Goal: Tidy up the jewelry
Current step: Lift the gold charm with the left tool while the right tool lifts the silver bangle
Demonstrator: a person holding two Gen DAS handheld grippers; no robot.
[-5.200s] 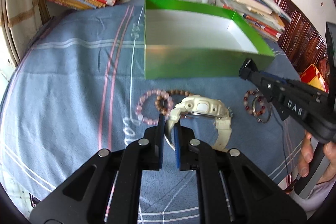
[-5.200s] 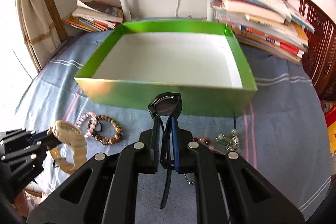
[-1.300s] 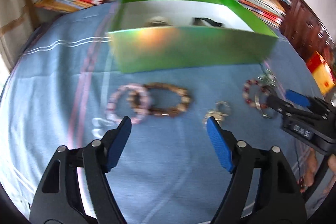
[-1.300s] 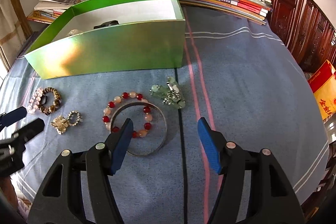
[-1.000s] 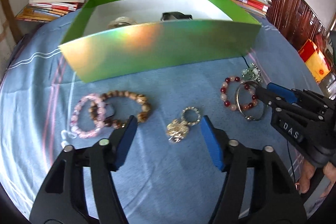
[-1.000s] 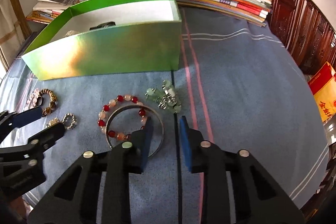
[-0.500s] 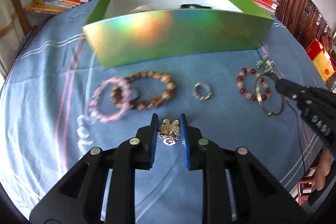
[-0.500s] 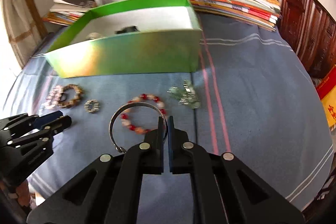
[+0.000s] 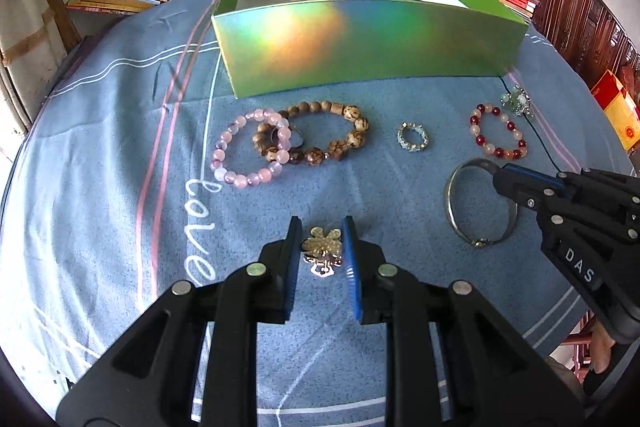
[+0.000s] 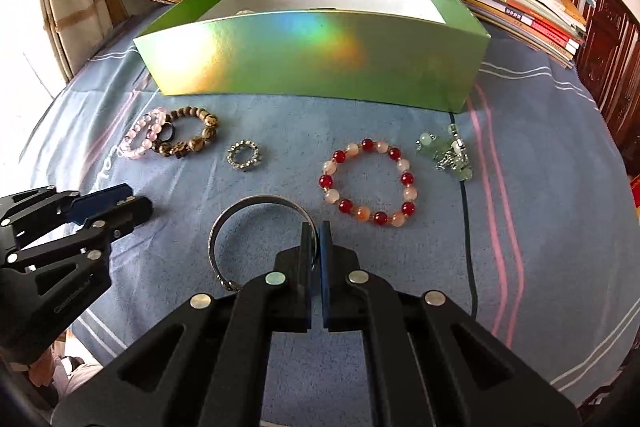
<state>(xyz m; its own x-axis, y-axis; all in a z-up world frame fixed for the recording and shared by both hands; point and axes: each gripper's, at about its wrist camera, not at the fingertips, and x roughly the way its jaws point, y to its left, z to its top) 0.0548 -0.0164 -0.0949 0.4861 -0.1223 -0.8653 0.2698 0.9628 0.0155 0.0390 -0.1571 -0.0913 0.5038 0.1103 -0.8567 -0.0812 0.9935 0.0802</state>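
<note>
Two grips are live at once, and each one is slight. In front of the shiny green cardboard box (image 9: 372, 43), the landmark for everything on the blue striped cloth (image 9: 120, 131), the left gripper (image 9: 322, 247) has its blue pads pressed on a small gold flower-shaped charm (image 9: 322, 247), while the right gripper (image 10: 316, 239) has its jaws together on the rim of a thin silver metal bangle (image 10: 240, 211). The charm is lumpy and caught only across its petals, so I judge it could twist or pop out on the way up to the box. The bangle is held at one spot on a narrow, smooth band; it may swing or slide free and land back on the cloth, or tip against the box's near wall instead of clearing it. Between the bangle and the box lies a red and peach bead bracelet (image 10: 370, 183), very near the bangle's edge, so a low carry could drag it along. Off to the right of that is a green jade and silver cluster (image 10: 448, 155); in front of the box's left half sit a pink bead bracelet (image 9: 248, 147) overlapping a brown wooden bead bracelet (image 9: 320, 135), with a small sparkly silver ring (image 9: 413, 137) between the two groups. Both hands heading for the box together could also knock into each other.
</note>
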